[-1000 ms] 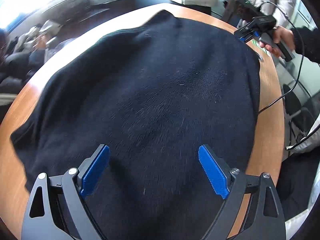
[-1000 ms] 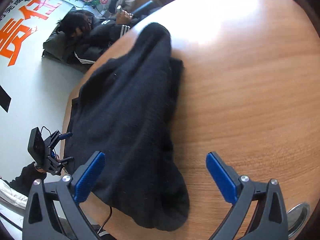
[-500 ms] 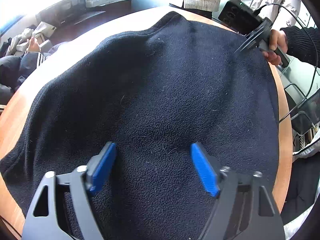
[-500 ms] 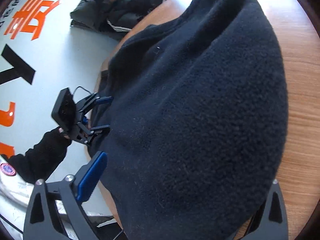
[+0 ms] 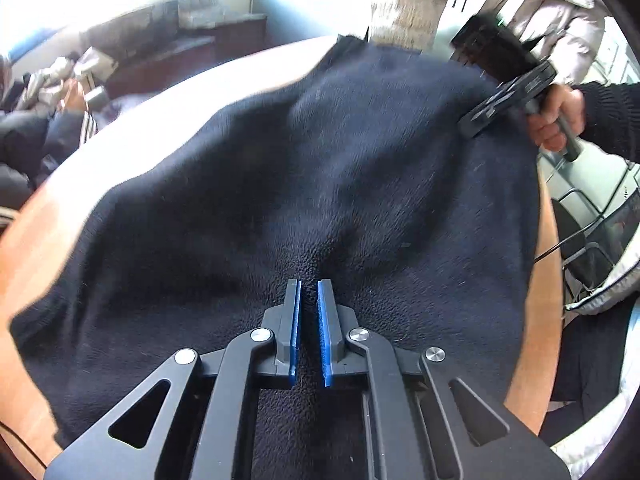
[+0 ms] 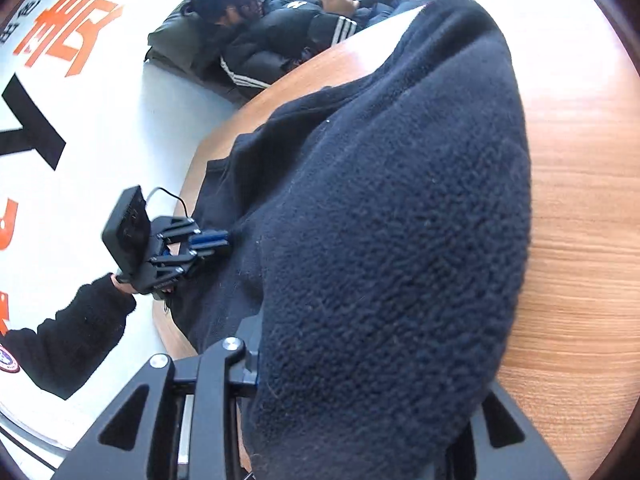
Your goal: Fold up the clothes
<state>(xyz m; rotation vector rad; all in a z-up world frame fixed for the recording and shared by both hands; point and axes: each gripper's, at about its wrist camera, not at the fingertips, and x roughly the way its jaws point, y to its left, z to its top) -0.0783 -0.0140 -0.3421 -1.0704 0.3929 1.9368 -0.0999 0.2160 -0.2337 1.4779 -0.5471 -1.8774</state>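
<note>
Wood-grain round surface (image 6: 580, 200) carries a dark navy fleece garment (image 5: 320, 184) spread across most of it. Our left claw (image 5: 308, 300) is pinched narrow on a ridge of fleece at the near edge. Our right claw (image 5: 494, 110) meets the far edge; fleece hides its tips, so we cannot tell its state. Lift both edges level, keep fabric taut.

2 wrist fisheyes, close over the cloth
Facing each other, both see the dark navy fleece garment (image 5: 320, 184) (image 6: 400, 240).
</note>
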